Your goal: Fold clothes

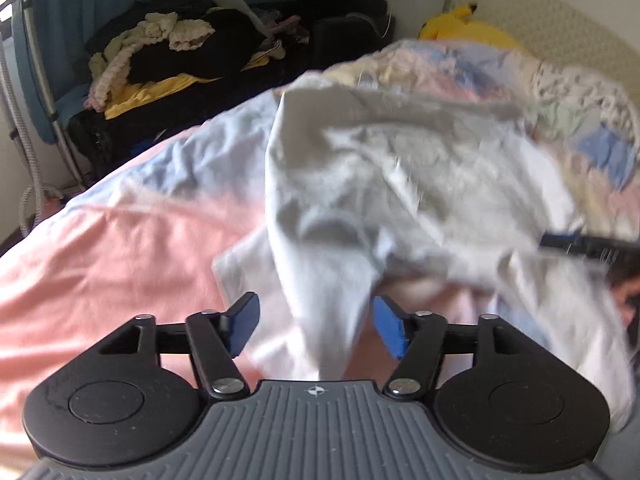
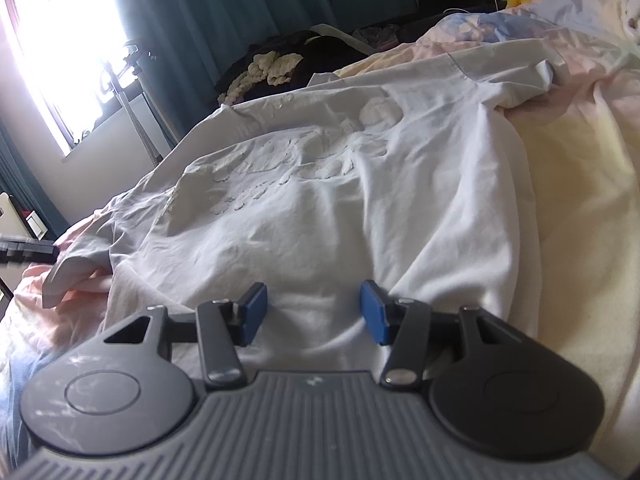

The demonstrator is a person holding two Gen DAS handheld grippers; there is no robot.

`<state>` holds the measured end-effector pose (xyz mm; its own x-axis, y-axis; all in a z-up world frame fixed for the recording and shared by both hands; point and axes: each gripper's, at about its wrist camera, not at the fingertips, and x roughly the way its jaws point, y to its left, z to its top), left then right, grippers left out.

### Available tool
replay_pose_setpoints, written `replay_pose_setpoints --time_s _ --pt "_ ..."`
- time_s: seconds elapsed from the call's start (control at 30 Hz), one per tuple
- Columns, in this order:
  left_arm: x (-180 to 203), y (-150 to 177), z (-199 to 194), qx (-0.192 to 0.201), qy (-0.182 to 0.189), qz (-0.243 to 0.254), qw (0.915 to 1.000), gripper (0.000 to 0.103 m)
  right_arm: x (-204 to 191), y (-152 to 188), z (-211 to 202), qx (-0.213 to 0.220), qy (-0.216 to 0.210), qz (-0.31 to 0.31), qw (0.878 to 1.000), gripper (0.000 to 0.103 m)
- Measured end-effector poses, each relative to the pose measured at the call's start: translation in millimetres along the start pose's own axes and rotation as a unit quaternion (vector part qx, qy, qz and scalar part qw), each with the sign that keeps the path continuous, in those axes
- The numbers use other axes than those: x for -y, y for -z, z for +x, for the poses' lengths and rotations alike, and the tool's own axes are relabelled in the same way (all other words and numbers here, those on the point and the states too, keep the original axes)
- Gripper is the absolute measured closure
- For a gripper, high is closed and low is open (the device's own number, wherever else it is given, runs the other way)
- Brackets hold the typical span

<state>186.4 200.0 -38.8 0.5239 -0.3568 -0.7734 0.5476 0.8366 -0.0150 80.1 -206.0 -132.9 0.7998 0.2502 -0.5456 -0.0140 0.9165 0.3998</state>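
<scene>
A white T-shirt [image 1: 400, 184] lies rumpled on the pink and pastel bed cover [image 1: 120, 260]. In the left wrist view, blurred, a fold of the shirt hangs down between the blue pads [image 1: 244, 328] of my left gripper [image 1: 316, 326]; the jaws stand apart and do not press on it. In the right wrist view the shirt [image 2: 320, 200] spreads flat with a raised print uppermost. My right gripper [image 2: 314, 312] is open low over its near hem, pads [image 2: 374, 312] on either side of a cloth ridge. The dark bar at the left edge [image 2: 24, 250] is the other gripper.
Beyond the bed's far side a black couch carries a heap of dark clothes [image 1: 180, 52] and a cream knit. A yellow plush toy [image 1: 468, 28] lies at the head of the bed. Teal curtains [image 2: 200, 20], a bright window [image 2: 60, 40] and a metal stand [image 2: 136, 100] are on the left.
</scene>
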Motion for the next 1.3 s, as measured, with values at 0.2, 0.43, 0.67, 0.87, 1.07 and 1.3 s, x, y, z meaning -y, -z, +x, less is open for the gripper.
replay_pose_setpoints --time_s 0.2,0.43,0.67,0.87,1.07,1.3 --pt "16 24 10 0.001 -0.048 0.011 0.9988 0.094 0 0 -4 -0.002 -0.001 0.005 1.0 0.05" --pt "-6 -11 -37 0.146 -0.032 -0.099 0.9838 0.101 1 1 -6 -0.005 -0.002 0.012 1.0 0.05" --pt "-49 -99 -1 0.152 -0.045 -0.22 0.9627 0.1 1 1 -3 -0.004 -0.003 0.012 1.0 0.05" --pt "-49 -124 111 0.058 -0.088 -0.217 0.9704 0.095 1 2 1 0.001 -0.004 0.007 1.0 0.05" --pt "-44 -98 124 0.063 -0.113 -0.221 0.9667 0.043 2 2 4 0.005 -0.007 0.005 1.0 0.05" --pt "-34 -64 52 0.123 -0.114 -0.176 0.9701 0.032 4 -1 2 0.003 -0.011 0.018 1.0 0.05"
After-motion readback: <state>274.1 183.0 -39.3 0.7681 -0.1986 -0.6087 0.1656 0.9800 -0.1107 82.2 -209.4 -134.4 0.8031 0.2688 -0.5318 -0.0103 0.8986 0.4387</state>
